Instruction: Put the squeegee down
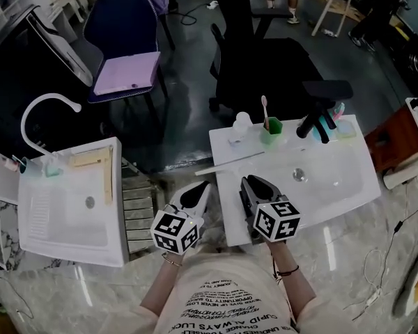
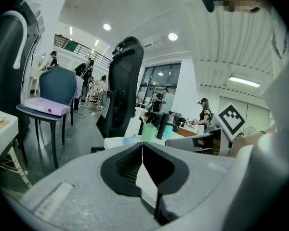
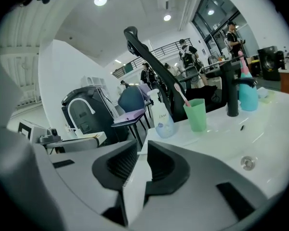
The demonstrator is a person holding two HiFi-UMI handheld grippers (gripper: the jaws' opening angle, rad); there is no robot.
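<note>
A beige squeegee point(image 1: 92, 160) lies flat on the rim of the left white sink point(image 1: 70, 239), its handle point(image 1: 110, 181) running along the sink's right edge. In the right gripper view the squeegee point(image 3: 79, 140) shows at the far left. Both grippers hang between the two sinks, apart from it. My left gripper point(image 1: 203, 186) has its tips together and holds nothing point(image 2: 142, 146). Over the left edge of the right sink point(image 1: 348, 186) is my right gripper point(image 1: 251, 182), its jaws a narrow gap apart with nothing between them point(image 3: 142, 150).
A thin pale bar point(image 1: 230, 161) lies across the right sink's left rim. At its back stand a soap bottle point(image 1: 242, 125), a green cup with a toothbrush point(image 1: 270, 129) and a black faucet point(image 1: 313, 124). A black office chair point(image 1: 265, 61) and a blue chair point(image 1: 122, 40) stand beyond.
</note>
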